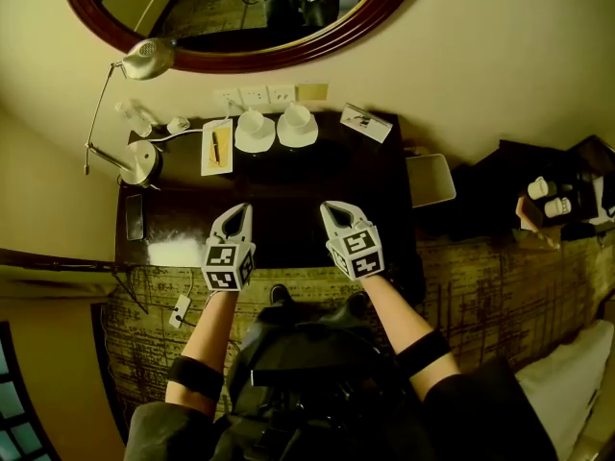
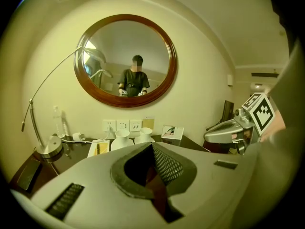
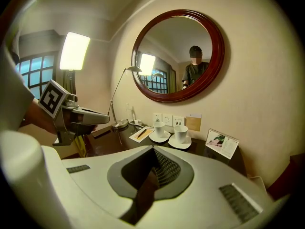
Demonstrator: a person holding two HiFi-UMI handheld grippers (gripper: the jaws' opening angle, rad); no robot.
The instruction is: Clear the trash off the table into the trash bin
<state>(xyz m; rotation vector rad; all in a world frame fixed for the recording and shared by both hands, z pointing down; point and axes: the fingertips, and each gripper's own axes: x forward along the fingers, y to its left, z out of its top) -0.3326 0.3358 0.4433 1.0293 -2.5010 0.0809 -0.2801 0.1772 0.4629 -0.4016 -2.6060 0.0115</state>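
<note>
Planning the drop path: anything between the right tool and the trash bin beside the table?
Nothing visible does: the right tool hovers over the table, and the trash bin stands past its right end.

Hotel room: mirror point(image 1: 221, 12), cups point(image 1: 256, 123), desk lamp point(image 1: 146, 60)

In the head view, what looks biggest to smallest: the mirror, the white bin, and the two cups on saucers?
1. mirror: biggest by far.
2. white bin: next.
3. left cup and right cup: smallest. They look alike, so it's a tie.
</note>
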